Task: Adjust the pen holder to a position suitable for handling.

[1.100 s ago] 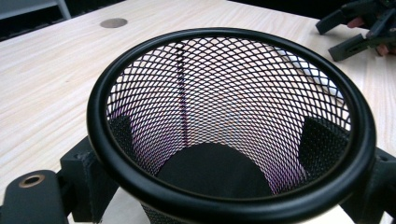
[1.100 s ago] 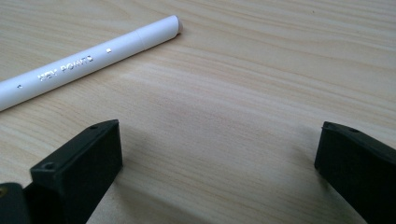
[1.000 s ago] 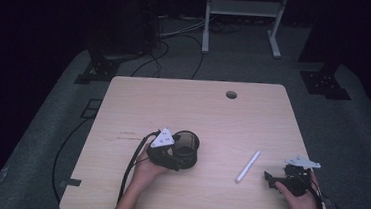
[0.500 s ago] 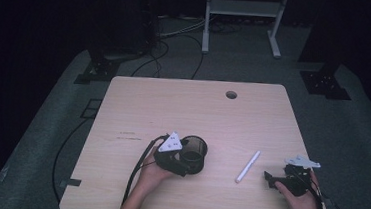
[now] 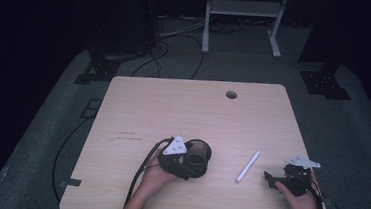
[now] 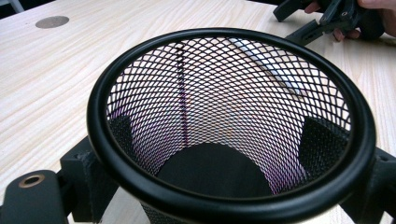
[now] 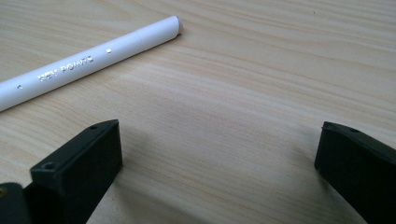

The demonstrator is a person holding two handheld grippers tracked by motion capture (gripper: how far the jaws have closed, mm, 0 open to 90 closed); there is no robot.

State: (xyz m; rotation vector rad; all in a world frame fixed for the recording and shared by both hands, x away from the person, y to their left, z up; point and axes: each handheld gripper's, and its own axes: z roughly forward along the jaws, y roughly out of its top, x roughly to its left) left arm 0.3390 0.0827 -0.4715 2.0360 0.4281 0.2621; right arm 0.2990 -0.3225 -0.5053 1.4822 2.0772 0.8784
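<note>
Shifted right since the earlier frame: mesh cup (image 5: pixel 198 157), clamped between your left gripper (image 5: pixel 185 160) jaws, near centre of the table (image 5: pixel 183 109), mouth tilted toward the right. White pen (image 5: pixel 248 166) lies right of it, long axis near-to-far. Your right gripper (image 5: pixel 279 181): jaws apart, just right of the pen.

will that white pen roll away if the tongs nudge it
Probably: the slim white cylindrical pen looks round and smooth, lying flat on the bare pale wooden table. It seems stiff and light, so the open right tongs could easily skid it sideways.
</note>
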